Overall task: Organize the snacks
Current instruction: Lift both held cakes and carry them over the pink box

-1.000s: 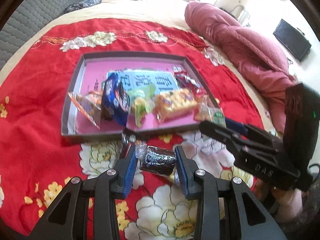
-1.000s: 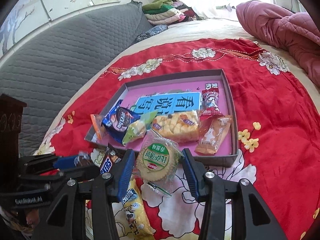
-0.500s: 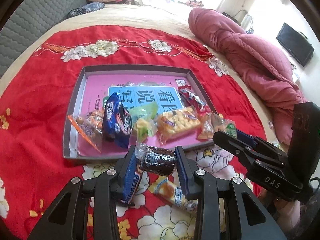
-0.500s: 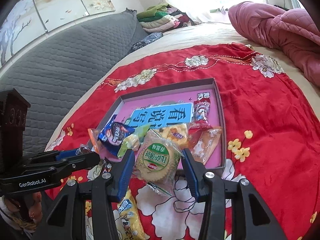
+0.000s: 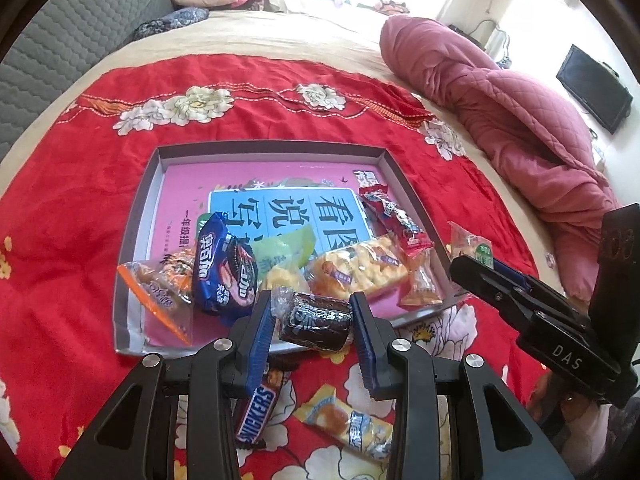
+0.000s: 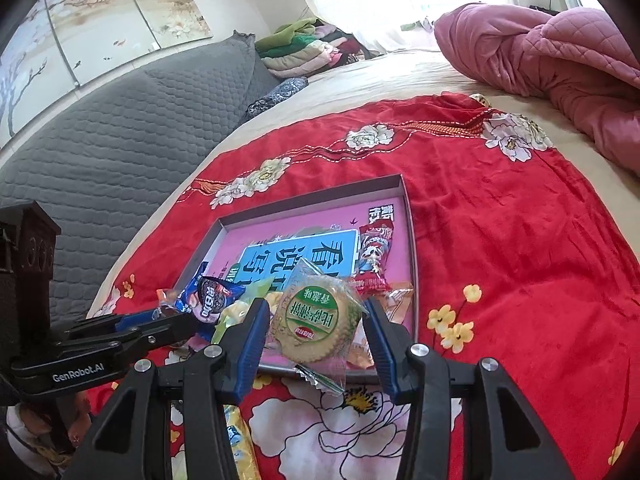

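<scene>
My left gripper (image 5: 314, 322) is shut on a dark chocolate cake roll in clear wrap (image 5: 316, 320), held over the near rim of the grey tray (image 5: 136, 216). My right gripper (image 6: 316, 322) is shut on a round biscuit pack with a green label (image 6: 316, 322), also above the tray's (image 6: 412, 256) near edge. Several snacks lie in the tray on a pink and blue book: a blue Oreo pack (image 5: 224, 268), a yellow puffed bar (image 5: 360, 272), a red packet (image 5: 394, 218), an orange packet (image 5: 160, 288). The right gripper (image 5: 472, 268) shows at the right of the left wrist view.
A Snickers bar (image 5: 258, 412) and a yellow wrapped cake (image 5: 352, 424) lie on the red flowered cloth (image 5: 72, 208) in front of the tray. A pink quilt (image 5: 516, 120) is bunched at the right, a grey headboard (image 6: 120, 128) at the left, folded clothes (image 6: 304, 44) behind.
Both grippers have drawn back and higher with their snacks, so the tray looks farther off. The Snickers bar and the yellow cake have come into view under the left gripper.
</scene>
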Demonstrator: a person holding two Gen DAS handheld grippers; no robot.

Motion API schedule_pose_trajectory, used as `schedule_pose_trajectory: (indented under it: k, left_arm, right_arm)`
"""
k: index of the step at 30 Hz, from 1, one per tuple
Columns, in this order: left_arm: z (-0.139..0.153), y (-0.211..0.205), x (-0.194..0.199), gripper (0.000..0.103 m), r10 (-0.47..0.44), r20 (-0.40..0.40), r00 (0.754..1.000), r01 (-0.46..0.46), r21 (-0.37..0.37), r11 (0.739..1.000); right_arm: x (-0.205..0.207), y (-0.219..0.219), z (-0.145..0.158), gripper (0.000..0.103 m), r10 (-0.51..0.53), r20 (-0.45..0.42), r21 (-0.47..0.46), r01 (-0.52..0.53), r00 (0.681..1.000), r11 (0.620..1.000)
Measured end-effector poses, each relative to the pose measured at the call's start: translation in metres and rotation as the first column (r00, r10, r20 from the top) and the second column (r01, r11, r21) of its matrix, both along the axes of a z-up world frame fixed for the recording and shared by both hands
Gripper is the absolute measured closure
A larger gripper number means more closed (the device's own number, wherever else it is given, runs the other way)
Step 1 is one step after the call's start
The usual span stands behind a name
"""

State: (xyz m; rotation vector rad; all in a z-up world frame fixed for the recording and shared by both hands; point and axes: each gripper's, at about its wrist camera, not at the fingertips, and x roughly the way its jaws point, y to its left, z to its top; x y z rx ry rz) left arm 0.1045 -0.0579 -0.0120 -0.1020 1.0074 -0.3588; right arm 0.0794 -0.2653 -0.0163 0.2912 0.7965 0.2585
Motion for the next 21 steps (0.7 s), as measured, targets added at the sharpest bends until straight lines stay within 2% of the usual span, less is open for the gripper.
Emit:
schedule_pose_trajectory:
  k: [21]
  left_arm:
    - [-0.025,-0.012,0.023,0.064,0.008,-0.015,1.000,-0.007,0.017,1.000]
  right_arm:
    - [0.018,-0.006,-0.012,0.055,-0.017,-0.028,-0.004,0.017,0.999,1.000]
